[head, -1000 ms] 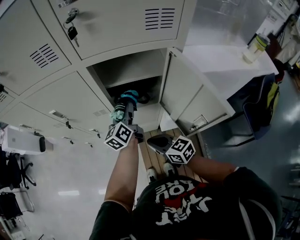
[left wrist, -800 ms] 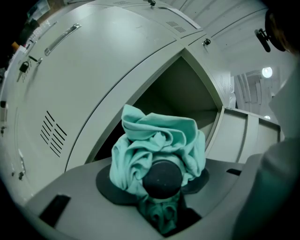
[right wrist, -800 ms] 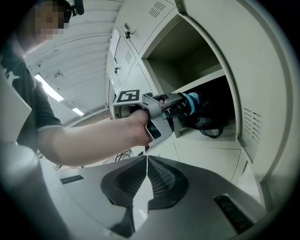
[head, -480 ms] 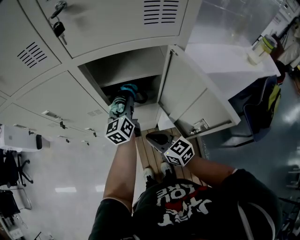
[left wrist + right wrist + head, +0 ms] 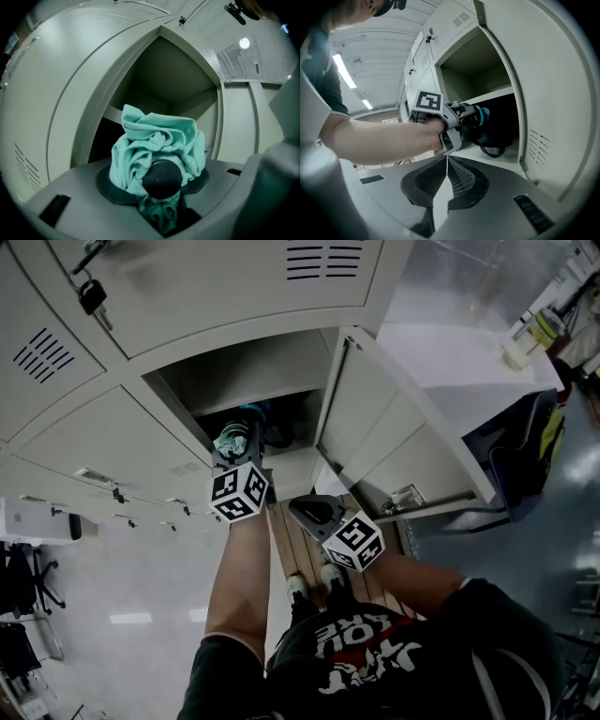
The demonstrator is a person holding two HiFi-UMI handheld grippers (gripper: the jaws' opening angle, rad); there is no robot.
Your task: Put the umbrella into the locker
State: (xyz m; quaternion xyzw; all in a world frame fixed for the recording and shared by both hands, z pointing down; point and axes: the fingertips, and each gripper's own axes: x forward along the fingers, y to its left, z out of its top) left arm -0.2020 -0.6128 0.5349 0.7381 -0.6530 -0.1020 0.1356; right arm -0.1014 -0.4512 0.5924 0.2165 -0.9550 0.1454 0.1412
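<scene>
A folded teal umbrella (image 5: 157, 140) with a black end cap sits between the pads of my left gripper (image 5: 158, 182), which is shut on it. In the head view that gripper (image 5: 238, 457) points the umbrella (image 5: 234, 439) into the lower part of the open locker compartment (image 5: 267, 371), with its far end inside the opening. The locker door (image 5: 389, 442) stands swung out to the right. My right gripper (image 5: 302, 510) hangs below the opening, shut with nothing in it; its pads (image 5: 457, 177) meet along a line. From there the umbrella (image 5: 482, 114) shows just inside the locker.
A dark item with a strap (image 5: 491, 140) lies on the compartment floor. The neighbouring locker doors are closed, one with keys (image 5: 91, 294). A white table (image 5: 450, 348) with a cup (image 5: 521, 341) stands right; a chair with a bag (image 5: 525, 442) is beside it.
Both grippers have moved toward the locker. The umbrella's far end has gone deeper into the opening, and the left gripper has rolled somewhat.
</scene>
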